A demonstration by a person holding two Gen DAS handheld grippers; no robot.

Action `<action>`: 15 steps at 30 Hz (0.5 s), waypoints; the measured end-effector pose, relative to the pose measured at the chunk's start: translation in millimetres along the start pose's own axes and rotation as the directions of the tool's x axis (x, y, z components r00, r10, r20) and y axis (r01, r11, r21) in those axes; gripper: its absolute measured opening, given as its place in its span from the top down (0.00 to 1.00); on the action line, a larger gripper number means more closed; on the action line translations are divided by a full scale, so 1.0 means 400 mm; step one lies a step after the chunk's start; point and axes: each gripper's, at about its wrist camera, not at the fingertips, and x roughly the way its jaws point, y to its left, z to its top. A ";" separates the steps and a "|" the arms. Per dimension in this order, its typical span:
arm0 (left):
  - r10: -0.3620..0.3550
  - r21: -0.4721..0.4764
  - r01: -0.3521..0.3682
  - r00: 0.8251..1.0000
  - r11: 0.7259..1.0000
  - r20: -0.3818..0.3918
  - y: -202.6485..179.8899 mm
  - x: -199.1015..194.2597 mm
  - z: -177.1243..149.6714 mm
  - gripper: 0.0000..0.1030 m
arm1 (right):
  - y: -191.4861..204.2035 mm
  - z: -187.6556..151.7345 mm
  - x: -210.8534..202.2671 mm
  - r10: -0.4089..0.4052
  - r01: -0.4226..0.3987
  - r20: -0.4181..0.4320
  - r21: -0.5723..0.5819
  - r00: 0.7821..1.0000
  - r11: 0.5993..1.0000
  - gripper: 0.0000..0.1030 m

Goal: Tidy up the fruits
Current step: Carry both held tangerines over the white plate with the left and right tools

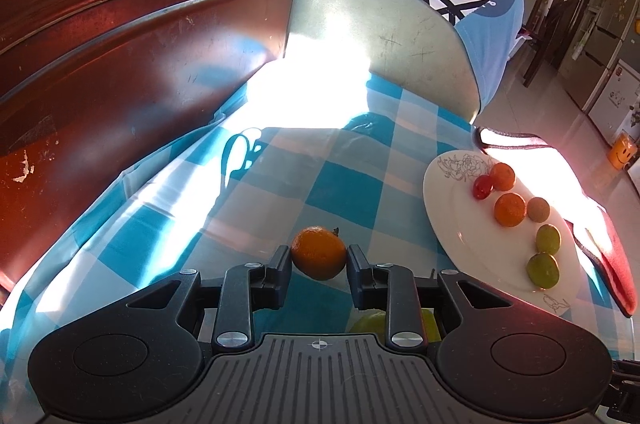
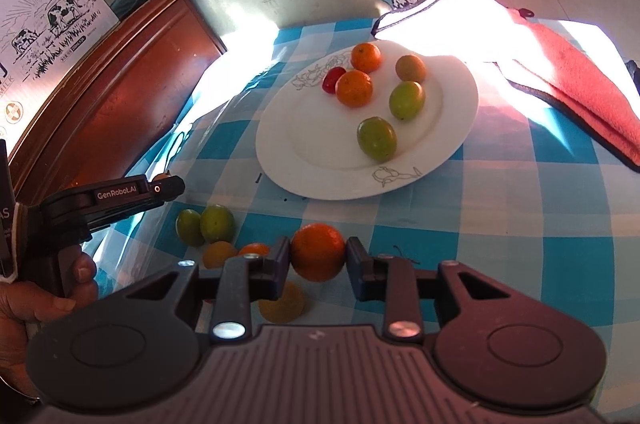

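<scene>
Beside plate (image 2: pixel 280 160), right gripper (image 2: pixel 318 258) pinches orange (image 2: pixel 317 256) — only left view shows left gripper (image 1: pixel 319 258) clamping tangerine (image 1: pixel 318 252).

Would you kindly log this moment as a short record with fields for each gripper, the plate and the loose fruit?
left gripper: closed on a small orange citrus fruit
right gripper: closed on another orange citrus fruit
round white plate with line drawings: holds two orange fruits, two green fruits, one brownish fruit, one small red fruit
loose on the blue-and-white checked tablecloth: two green fruits, a few orange ones beside them
red towel: right of plate
</scene>
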 end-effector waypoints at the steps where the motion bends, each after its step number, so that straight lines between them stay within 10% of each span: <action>1: -0.006 0.002 0.006 1.000 1.000 0.002 -0.005 -0.004 0.002 0.73 | 0.000 0.005 -0.006 0.004 -0.004 0.007 0.001 1.000 1.000 0.70; 15: -0.132 0.094 0.128 0.991 0.987 0.039 -0.127 -0.071 0.046 0.73 | -0.015 0.109 -0.050 0.031 -0.029 0.053 -0.030 0.998 0.999 0.70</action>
